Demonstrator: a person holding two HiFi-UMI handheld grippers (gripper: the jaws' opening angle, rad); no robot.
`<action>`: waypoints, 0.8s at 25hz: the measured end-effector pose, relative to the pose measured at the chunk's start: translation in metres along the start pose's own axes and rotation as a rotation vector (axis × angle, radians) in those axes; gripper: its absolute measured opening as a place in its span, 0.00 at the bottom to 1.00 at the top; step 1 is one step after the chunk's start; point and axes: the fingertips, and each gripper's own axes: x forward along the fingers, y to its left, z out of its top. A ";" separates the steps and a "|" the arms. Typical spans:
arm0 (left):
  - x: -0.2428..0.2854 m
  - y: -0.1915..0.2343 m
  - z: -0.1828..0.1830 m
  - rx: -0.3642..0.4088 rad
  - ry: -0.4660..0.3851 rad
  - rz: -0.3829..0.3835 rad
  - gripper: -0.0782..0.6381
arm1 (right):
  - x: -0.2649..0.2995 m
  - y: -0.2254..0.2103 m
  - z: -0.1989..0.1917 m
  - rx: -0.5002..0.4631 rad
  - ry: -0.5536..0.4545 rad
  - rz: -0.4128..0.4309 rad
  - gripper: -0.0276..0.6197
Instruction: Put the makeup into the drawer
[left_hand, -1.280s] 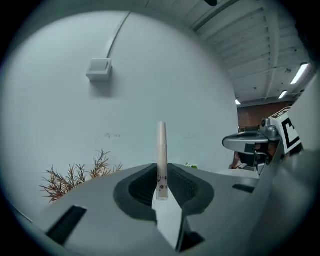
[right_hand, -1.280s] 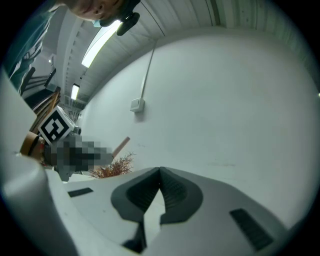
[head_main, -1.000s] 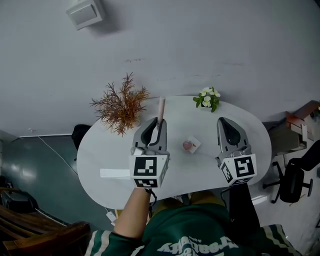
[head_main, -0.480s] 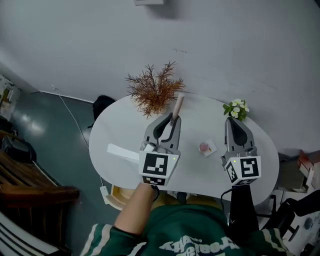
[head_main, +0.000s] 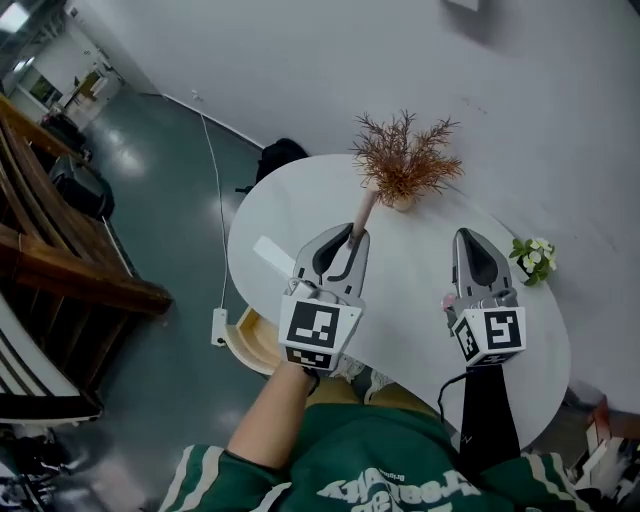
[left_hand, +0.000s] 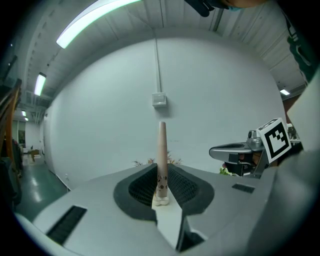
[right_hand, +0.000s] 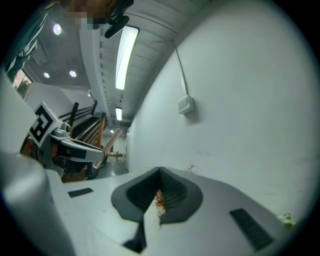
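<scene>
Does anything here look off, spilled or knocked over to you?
Nothing looks spilled or broken. The one odd sight: the slim pink makeup tube is pinched at its very end by the left hand-held gripper and sticks far out past it, over the white table.

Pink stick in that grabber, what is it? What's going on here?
A person holds a grabber tool in each hand over a white oval table. The left gripper is pinching a slim pink makeup tube, which sticks out past its jaws. The right gripper is shut with nothing in it. The tube is not put away yet.
</scene>
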 end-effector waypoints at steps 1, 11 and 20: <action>-0.010 0.009 -0.002 -0.002 0.002 0.035 0.20 | 0.006 0.011 0.001 0.001 -0.006 0.035 0.05; -0.110 0.096 -0.024 -0.036 0.018 0.305 0.20 | 0.055 0.136 0.006 0.001 -0.029 0.309 0.05; -0.212 0.167 -0.051 -0.051 0.059 0.447 0.20 | 0.077 0.273 0.015 0.001 -0.028 0.481 0.05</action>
